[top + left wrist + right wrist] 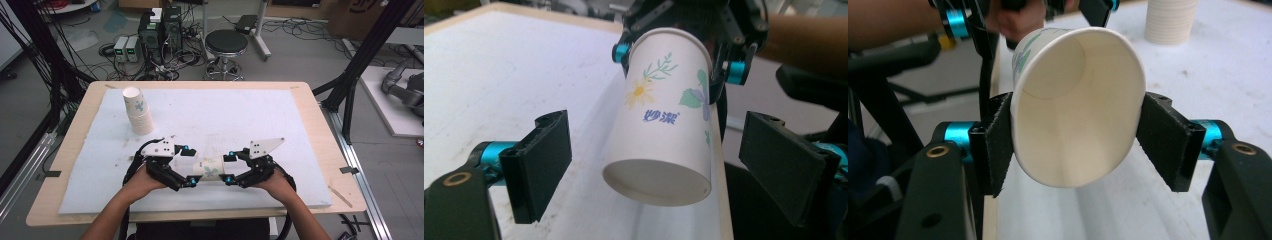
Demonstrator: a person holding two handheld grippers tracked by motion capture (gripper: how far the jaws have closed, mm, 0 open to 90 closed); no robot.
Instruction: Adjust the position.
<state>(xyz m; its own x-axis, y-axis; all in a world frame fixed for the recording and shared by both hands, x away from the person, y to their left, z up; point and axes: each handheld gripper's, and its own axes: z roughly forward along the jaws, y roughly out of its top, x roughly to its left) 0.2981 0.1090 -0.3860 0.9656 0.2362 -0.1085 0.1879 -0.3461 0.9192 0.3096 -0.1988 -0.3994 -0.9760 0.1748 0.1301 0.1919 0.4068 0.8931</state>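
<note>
A white paper cup [210, 168] with a flower print lies on its side in the air between my two grippers, just above the near part of the white foam mat [260, 115]. My right gripper [229, 167] is shut on the cup near its rim; in the right gripper view the pads [998, 145] press both sides of the open mouth [1075, 115]. My left gripper [190, 165] is open around the cup's base. In the left gripper view its pads [541, 160] stand clear of the cup [664, 120] on both sides.
A stack of paper cups [139, 111] stands upside down at the mat's far left, also seen in the right gripper view [1170, 20]. The wooden table [320, 125] borders the mat. Beyond it are a black stool [226, 42], equipment boxes and cables on the floor.
</note>
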